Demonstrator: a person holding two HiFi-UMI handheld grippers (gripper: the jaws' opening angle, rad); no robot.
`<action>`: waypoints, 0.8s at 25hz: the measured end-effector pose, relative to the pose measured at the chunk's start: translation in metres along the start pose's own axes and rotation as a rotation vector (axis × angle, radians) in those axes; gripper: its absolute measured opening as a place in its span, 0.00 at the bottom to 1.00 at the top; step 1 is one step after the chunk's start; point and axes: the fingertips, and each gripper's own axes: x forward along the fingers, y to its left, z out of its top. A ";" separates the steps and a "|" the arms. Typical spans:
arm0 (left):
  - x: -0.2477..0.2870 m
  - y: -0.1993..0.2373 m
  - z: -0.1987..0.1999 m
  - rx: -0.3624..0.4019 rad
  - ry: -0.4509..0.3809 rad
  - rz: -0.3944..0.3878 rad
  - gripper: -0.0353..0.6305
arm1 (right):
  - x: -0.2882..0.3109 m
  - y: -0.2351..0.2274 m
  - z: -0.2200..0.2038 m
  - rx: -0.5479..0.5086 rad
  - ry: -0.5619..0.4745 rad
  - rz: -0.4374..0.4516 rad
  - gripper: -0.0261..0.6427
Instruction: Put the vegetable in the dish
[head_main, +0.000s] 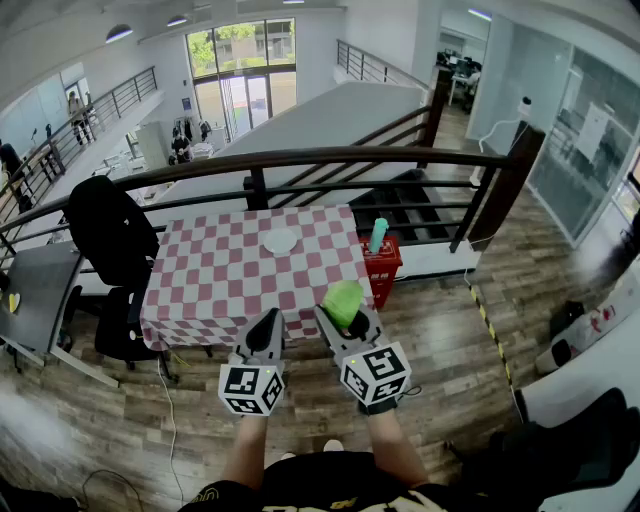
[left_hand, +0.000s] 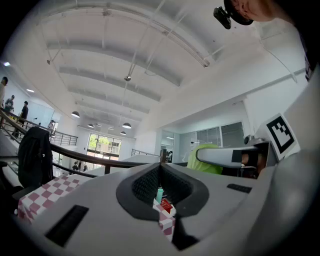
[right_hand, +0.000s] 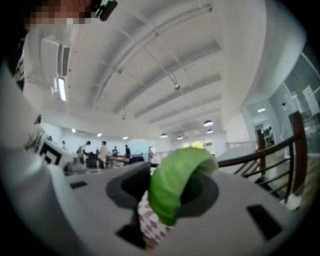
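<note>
The right gripper (head_main: 347, 322) sat in the lower centre of the head view, its jaws clamped on a green leafy vegetable (head_main: 343, 299) that bulged up out of them and hung just off the near edge of the table (head_main: 214, 292). The right gripper view showed the leaf filling the gap between the jaws, curling over to the upper right. The left gripper (head_main: 268, 320) sat just beside it to the left, jaws pressed together with nothing between them. The dish (head_main: 280, 241), small and white, lay on the checked cloth towards the far edge of the table, above and a little left of the vegetable in the frame and well apart from it. A red basket (head_main: 381, 266) with a teal bottle (head_main: 378, 235) stood off the table's right corner. The step in hand looked to be the carry to the dish. Doing it well probably meant lifting up and left across the cloth with the grip unchanged, as the leaf was soft and could slip or tear, then lowering it close over the middle of the dish before letting go, with the idle left gripper held clear of that path.
</note>
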 end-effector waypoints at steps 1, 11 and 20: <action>0.001 0.000 -0.001 -0.001 0.001 0.003 0.09 | 0.000 0.000 -0.001 0.000 0.002 0.001 0.28; 0.007 -0.022 -0.013 0.023 -0.001 -0.007 0.09 | -0.012 -0.006 -0.012 0.008 -0.007 0.026 0.28; 0.034 -0.002 -0.047 0.005 0.064 -0.002 0.09 | 0.016 -0.029 -0.044 0.069 0.032 0.030 0.28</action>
